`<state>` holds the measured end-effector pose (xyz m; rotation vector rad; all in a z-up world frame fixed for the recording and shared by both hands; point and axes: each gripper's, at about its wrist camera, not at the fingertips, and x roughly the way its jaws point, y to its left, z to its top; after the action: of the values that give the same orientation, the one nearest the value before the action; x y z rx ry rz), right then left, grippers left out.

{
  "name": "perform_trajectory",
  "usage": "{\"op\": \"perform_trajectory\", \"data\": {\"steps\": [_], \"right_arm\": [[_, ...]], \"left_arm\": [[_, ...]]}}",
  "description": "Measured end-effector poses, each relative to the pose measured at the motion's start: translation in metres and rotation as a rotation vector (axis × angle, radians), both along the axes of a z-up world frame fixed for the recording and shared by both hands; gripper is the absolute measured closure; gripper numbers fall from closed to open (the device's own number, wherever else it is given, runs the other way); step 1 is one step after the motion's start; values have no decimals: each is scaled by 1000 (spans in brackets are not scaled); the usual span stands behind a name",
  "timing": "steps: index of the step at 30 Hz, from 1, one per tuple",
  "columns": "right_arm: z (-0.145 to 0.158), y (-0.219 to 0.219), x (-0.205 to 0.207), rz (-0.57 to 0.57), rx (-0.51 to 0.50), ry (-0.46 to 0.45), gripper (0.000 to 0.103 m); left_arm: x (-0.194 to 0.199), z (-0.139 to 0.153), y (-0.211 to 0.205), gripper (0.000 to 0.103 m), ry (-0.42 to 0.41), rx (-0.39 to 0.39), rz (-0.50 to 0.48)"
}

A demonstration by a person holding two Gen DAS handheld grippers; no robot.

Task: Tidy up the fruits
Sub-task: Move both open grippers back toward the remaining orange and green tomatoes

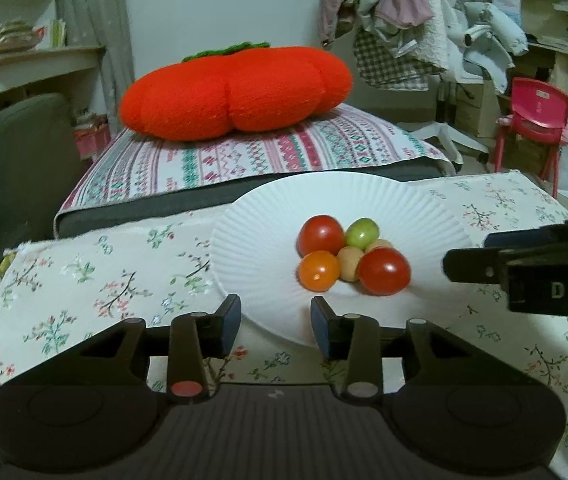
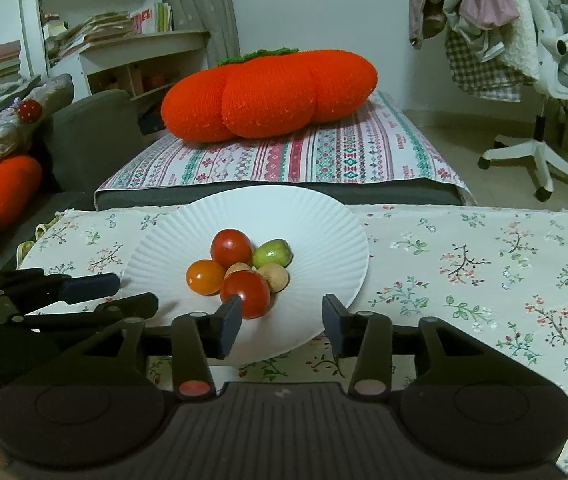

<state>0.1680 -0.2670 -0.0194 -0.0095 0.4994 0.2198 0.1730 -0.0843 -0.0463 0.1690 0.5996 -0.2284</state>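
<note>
A white paper plate (image 1: 252,248) (image 2: 324,236) lies on a floral cloth and holds a small pile of fruits: two red tomatoes (image 1: 384,271) (image 2: 246,294), an orange one (image 1: 319,271) (image 2: 205,277), a green one (image 1: 361,233) (image 2: 272,253) and two tan fruits (image 1: 350,263) (image 2: 275,276). My left gripper (image 1: 276,316) is open and empty at the plate's near edge. My right gripper (image 2: 282,316) is open and empty, its left fingertip just in front of the near red tomato. Each gripper shows in the other view, the right one (image 1: 524,268) and the left one (image 2: 64,296).
The floral cloth (image 2: 464,272) covers the table. Behind it a striped bench (image 1: 244,160) bears a big orange plush pumpkin (image 1: 236,88) (image 2: 272,92). A red chair (image 1: 532,120), an office chair (image 2: 540,152) with clothes and shelves stand beyond.
</note>
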Motion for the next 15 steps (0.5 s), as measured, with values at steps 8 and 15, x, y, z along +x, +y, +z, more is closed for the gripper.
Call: {"op": "perform_trajectory", "data": {"steps": [8,15], "right_arm": [[3,0,-5,-10,4,-1,54],[5,7,-15,5,-12,-1,32]], "left_arm": [[-7,9,12,73,36,-53,48],[-17,13,18,69,49,-47,72]]}}
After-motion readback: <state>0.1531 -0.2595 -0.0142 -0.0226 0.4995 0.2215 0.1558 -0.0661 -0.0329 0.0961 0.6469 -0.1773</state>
